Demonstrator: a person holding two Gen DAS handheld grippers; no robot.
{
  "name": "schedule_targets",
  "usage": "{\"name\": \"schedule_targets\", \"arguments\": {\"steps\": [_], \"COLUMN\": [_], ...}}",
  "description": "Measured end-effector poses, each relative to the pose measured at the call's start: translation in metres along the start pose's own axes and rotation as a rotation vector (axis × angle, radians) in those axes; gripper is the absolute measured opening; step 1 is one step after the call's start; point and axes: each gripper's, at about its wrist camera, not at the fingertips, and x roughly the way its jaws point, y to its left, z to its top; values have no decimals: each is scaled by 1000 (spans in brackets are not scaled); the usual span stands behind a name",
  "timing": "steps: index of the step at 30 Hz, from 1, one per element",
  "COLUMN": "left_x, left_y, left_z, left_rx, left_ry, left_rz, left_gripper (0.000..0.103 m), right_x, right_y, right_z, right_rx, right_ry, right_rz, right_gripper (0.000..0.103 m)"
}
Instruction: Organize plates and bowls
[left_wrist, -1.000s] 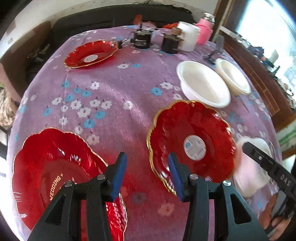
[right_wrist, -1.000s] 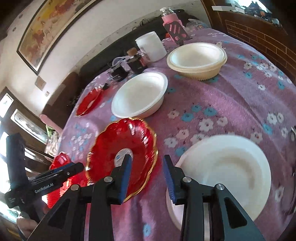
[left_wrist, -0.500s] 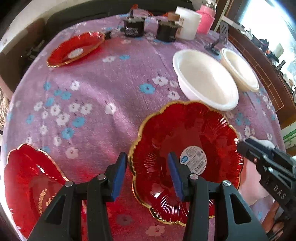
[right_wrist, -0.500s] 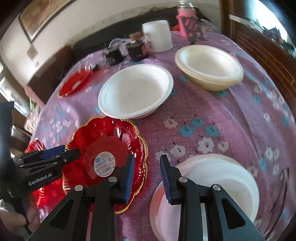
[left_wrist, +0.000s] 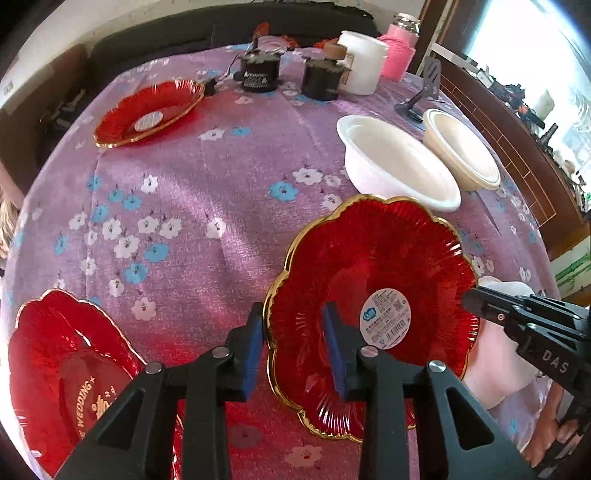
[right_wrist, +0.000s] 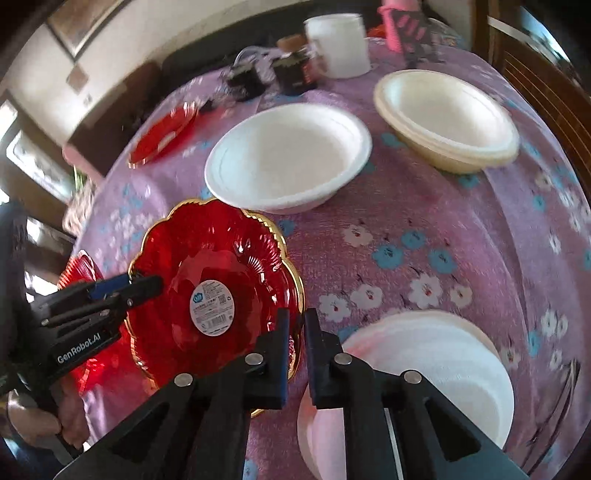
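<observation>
A red gold-rimmed plate (left_wrist: 369, 258) with a round sticker lies near the table's front, also in the right wrist view (right_wrist: 214, 254). My left gripper (left_wrist: 295, 347) straddles its left rim. Its jaws are closing, and the blue pads still stand apart from the rim. From the right wrist view the left gripper (right_wrist: 147, 284) reaches over that same edge. My right gripper (right_wrist: 296, 332) is shut on the plate's right rim, and the gold edge runs in between its fingers. In the left wrist view the right gripper (left_wrist: 471, 299) meets the plate's right edge.
A second red plate (left_wrist: 66, 369) with gold lettering lies front left, a third (left_wrist: 147, 110) far left. A white bowl (left_wrist: 399, 166) and a cream bowl stack (left_wrist: 461, 147) sit behind. Another white bowl (right_wrist: 424, 369) is under my right gripper. Dark jars (left_wrist: 258, 74), a white tub (left_wrist: 362, 66).
The left gripper slid right until the plate's left rim came between its jaws, which narrowed. The right gripper moved left and closed on the right rim.
</observation>
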Motion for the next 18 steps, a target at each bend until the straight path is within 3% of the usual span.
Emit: {"name": "schedule_targets", "arguments": {"steps": [6,12,18], "left_x": [-16,-48,-87], "left_y": [-3,2,-9], "left_z": [-15,-36,-65], "left_rx": [18,21,92], "left_ry": [-19,-73,-124], "left_rz": [-29,-77,-106], "left_gripper": [30,30,30], "right_x": [-28,-68,-98], "right_y": [12,26,30], "right_z": [-18,-54,-94], "right_rx": [-13,-22,21], "right_ry": [-67,-151,-196], "right_rz": [-3,55,127], "right_gripper": [9,9,9]}}
